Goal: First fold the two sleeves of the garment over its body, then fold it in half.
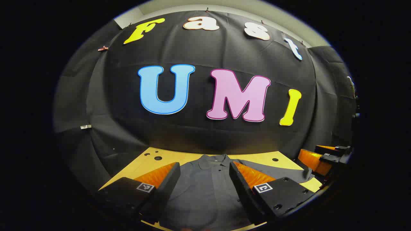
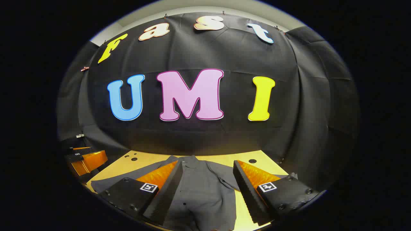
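Up close, in the left gripper view we see the left gripper (image 1: pixel 204 179) with its two fingers spread wide, nothing between them but air, hanging above the garment (image 1: pixel 205 189). Same story in the right gripper view: the right gripper (image 2: pixel 208 184) is spread wide and grasps nothing, held over the garment (image 2: pixel 202 189).

Next out, the garment is a grey buttoned shirt with a collar, lying flat and face up on the yellow table (image 1: pixel 257 158), collar toward the far wall. In the right gripper view we see one sleeve (image 2: pixel 128 178) stretched out flat to the left side of the body, unfolded; the other sleeve (image 2: pixel 224 175) runs off behind the right-hand finger. In the left gripper view a sleeve (image 1: pixel 282 171) lies stretched out toward the right edge.

Off to the side, the right gripper (image 1: pixel 324 155) shows at the right edge of the left gripper view, and the left gripper (image 2: pixel 85 157) at the left edge of the right gripper view.

Farther back, we see round holes (image 2: pixel 252 161) in the table near its far edge, then the black cloth wall (image 1: pixel 224 134).
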The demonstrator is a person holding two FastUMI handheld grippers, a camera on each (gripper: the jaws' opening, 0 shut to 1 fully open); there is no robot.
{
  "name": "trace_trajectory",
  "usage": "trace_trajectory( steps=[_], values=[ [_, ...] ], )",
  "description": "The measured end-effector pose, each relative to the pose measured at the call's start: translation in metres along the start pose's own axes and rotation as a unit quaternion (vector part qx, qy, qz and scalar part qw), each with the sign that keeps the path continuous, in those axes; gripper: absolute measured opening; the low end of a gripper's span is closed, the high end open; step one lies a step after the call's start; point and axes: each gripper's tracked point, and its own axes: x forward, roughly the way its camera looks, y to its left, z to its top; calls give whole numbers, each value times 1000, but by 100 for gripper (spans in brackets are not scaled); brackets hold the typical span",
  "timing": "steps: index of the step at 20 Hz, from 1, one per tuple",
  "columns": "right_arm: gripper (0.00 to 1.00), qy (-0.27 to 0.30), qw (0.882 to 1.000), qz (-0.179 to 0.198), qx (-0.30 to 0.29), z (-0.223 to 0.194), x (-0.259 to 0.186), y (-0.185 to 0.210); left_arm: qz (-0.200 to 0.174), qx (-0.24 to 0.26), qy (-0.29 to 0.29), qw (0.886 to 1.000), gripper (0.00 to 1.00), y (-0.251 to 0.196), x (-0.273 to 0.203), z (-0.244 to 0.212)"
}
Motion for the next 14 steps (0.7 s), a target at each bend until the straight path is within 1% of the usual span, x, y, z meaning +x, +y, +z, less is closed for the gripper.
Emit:
trace_trajectory(
  steps=[3,7,13,14],
  values=[
    [97,-2,1000,13,3,0,1,5,-2,3,-2,1000,96,-3,2,-1],
    [98,-10,1000,11,-16,3,8,-1,3,10,-1,1000,97,-1,3,-2],
    [98,-9,1000,2,-1,4,20,-18,25,11,-2,1000,97,7,8,-5],
    [98,-9,1000,3,3,6,23,-20,28,9,-1,1000,94,9,7,-4]
  ],
)
